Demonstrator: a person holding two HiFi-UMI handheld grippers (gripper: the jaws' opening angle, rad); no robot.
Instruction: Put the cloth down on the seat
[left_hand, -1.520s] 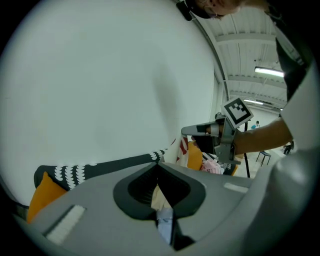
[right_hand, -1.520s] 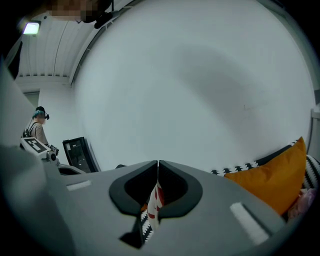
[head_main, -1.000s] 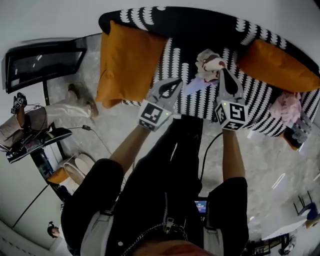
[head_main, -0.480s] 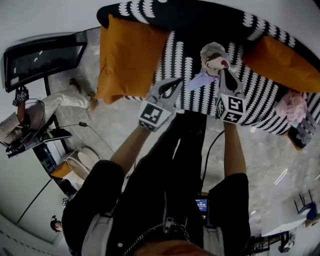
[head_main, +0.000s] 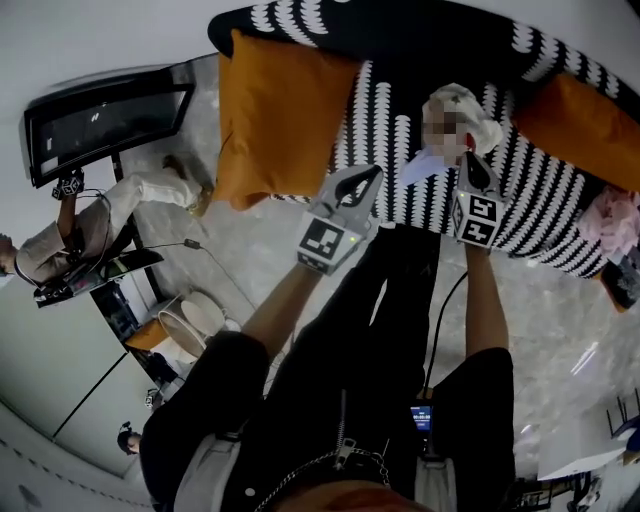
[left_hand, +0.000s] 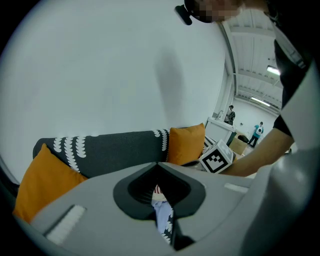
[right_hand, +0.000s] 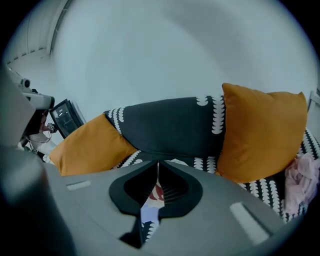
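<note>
A white, red and lavender cloth (head_main: 470, 100) hangs bunched over the black-and-white patterned sofa seat (head_main: 385, 110). My right gripper (head_main: 468, 160) is shut on its bunched end. The lavender corner stretches left to my left gripper (head_main: 372, 172), whose tips meet on it. In the left gripper view the cloth (left_hand: 162, 212) sits as a strip in the slit of the closed left gripper (left_hand: 157, 165). The right gripper view shows the cloth (right_hand: 150, 210) the same way, pinched below the right gripper (right_hand: 158, 162). Both grippers hover near the seat's front edge.
An orange cushion (head_main: 280, 110) leans at the sofa's left end, another (head_main: 580, 120) at its right. A pink garment pile (head_main: 615, 220) lies on the seat far right. A person (head_main: 60, 240) sits by a dark screen (head_main: 100, 115) on the left. Shoes (head_main: 185, 320) lie on the floor.
The head view has shifted, so the sofa sits further right in the picture. Both grippers still hold the cloth over the seat, with little movement relative to the sofa.
</note>
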